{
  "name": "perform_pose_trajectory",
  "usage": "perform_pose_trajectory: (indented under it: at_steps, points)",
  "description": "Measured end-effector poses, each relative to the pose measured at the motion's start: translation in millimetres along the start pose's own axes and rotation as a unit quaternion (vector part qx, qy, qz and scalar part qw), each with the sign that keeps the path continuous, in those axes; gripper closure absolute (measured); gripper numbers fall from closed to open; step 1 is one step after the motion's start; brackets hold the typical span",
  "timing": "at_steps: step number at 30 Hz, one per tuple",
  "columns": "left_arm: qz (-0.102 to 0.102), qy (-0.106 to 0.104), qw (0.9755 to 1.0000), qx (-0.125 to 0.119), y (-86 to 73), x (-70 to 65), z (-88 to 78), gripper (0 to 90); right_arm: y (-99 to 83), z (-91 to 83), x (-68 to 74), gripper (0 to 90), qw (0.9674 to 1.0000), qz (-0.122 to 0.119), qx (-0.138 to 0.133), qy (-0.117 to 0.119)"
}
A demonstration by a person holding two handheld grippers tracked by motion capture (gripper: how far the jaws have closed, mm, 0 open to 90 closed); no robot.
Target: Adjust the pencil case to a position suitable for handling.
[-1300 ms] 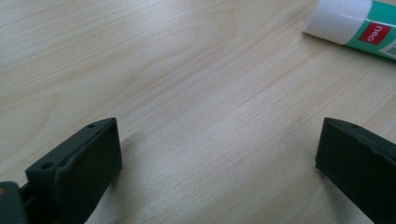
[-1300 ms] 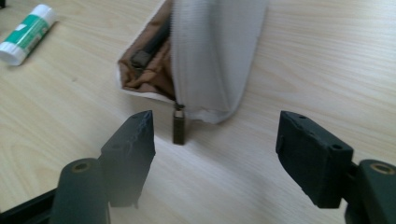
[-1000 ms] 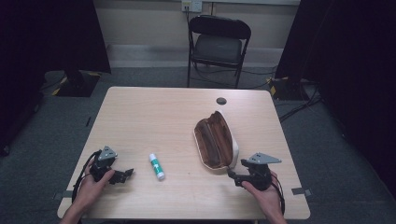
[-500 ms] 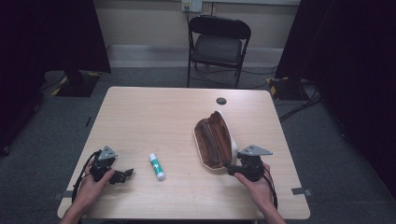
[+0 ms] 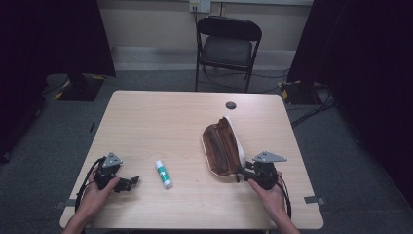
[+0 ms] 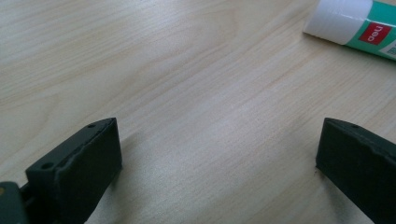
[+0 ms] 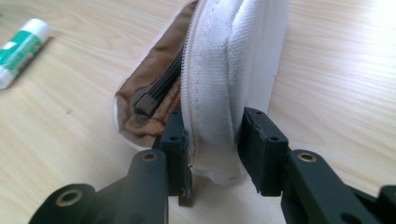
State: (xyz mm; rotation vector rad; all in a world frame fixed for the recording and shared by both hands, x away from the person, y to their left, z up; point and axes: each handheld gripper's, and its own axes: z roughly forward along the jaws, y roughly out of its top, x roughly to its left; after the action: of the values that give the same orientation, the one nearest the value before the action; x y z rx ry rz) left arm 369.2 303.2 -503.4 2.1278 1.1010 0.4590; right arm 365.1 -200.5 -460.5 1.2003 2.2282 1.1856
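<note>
A brown pencil case [image 5: 221,148] with a white outer side lies open on the table's right half. My right gripper [image 5: 241,171] is at the case's near end. In the right gripper view its jaws have just been closing, and they now press on the case's white fabric wall [image 7: 224,70] from both sides; the brown lining and zip end sit just left of them. My left gripper [image 5: 131,183] rests open near the front left edge, with bare wood between its jaws [image 6: 219,154]. A green and white glue stick [image 5: 163,174] lies just right of it, its white cap [image 6: 338,21] beyond the jaws.
The wooden table [image 5: 160,122] has a small round cable hole [image 5: 230,105] near its far edge. A black folding chair [image 5: 229,44] stands behind the table. Cables run along the floor at the right.
My right gripper has slid left to the pencil case's near end and its jaws have closed onto the white wall. The left gripper and the glue stick have stayed put.
</note>
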Motion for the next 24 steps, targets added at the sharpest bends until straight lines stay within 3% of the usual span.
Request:
perform_pose_trajectory:
  at_steps: [10, 11, 14, 15, 19, 24]
  points:
    - [0.001, 0.000, 1.0000, 0.000, 0.0, 0.0, 0.0, 0.0, -0.5, -4.8, 6.6, 68.3, 0.9983, -0.027, 0.000, 0.051]
    - [0.001, 0.000, 1.0000, 0.000, 0.0, 0.0, 0.0, 0.0, -0.7, -6.4, 9.2, 68.8, 0.9970, -0.035, 0.001, 0.069]
    - [0.001, -0.001, 1.0000, 0.000, -0.1, 0.0, 0.1, 0.0, -1.1, -7.9, 11.2, 69.0, 0.9959, -0.040, 0.002, 0.081]
    - [0.000, -0.001, 1.0000, -0.001, -0.1, 0.0, 0.1, 0.0, -1.9, -10.8, 12.0, 69.1, 0.9941, -0.041, 0.003, 0.100]
    - [0.000, 0.000, 1.0000, 0.000, 0.0, 0.0, 0.1, 0.0, -4.2, -13.4, 6.5, 67.9, 0.9947, -0.043, 0.004, 0.094]
    - [0.000, 0.000, 1.0000, -0.001, 0.0, 0.1, 0.1, 0.0, -7.9, -16.2, -9.4, 64.1, 0.9981, -0.020, 0.004, 0.057]
